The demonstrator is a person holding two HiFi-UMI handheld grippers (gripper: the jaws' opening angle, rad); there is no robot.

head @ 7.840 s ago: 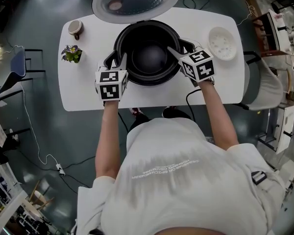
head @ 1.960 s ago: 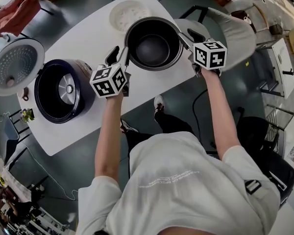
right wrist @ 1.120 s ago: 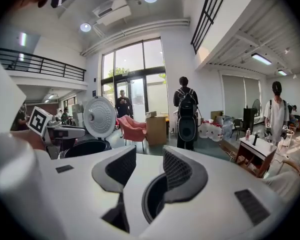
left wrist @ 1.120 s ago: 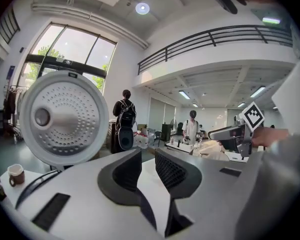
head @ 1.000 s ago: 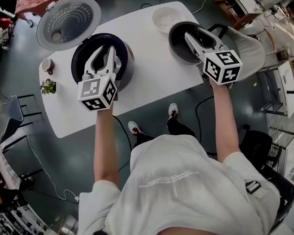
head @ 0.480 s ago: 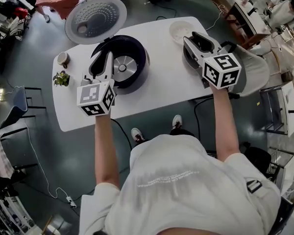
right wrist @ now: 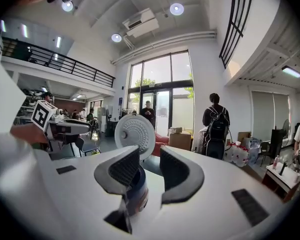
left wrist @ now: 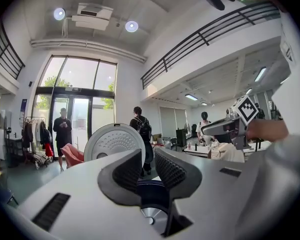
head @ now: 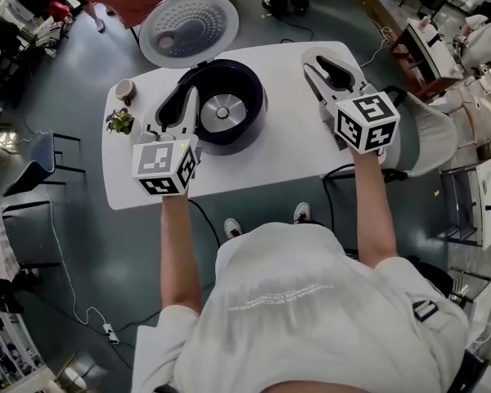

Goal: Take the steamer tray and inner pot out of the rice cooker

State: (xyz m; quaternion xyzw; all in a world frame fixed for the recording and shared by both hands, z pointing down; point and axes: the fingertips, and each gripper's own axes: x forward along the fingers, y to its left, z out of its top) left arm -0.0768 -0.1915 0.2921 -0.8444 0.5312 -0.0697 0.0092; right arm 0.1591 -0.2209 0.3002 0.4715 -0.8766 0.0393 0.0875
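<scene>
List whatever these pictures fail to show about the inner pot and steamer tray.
- Inner pot: head view, hidden beneath the right gripper, whose empty jaws have just been closing; absent from both gripper views.
- Steamer tray: head view, only a white edge shows past that gripper's fingers.
- Cup: head view, too small to tell its contents.

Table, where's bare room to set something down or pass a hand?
Free: the front strip of the table between the rice cooker and the near edge, and the gap between cooker and right gripper. Crowded: left end, with cup, plant and left gripper.
</scene>
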